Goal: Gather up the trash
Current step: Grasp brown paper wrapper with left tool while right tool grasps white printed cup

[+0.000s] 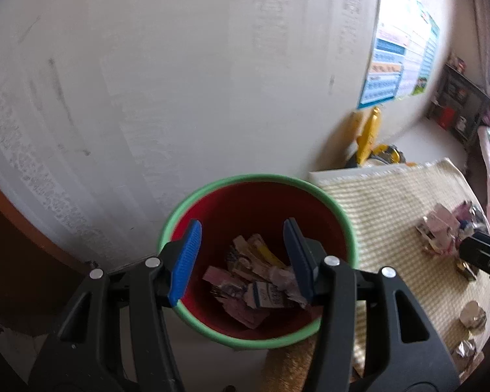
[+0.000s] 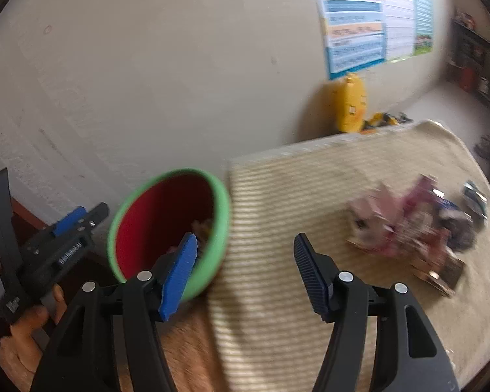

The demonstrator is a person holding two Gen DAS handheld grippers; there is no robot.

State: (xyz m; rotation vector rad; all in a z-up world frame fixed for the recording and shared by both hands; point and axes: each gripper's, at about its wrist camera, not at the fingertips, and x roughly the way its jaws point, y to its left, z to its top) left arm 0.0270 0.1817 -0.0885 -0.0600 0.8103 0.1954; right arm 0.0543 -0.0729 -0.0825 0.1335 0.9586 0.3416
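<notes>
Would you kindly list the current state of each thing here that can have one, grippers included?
Left gripper: open, empty, above the bin.
Right gripper: open, empty, over the mat.
Red bin: upright, uncovered, partly filled with wrappers.
Trash pile: loose on the mat, not yet collected.
Woven mat: spread flat.
Wall poster: hanging on the wall.
Yellow toy: standing against the wall.
</notes>
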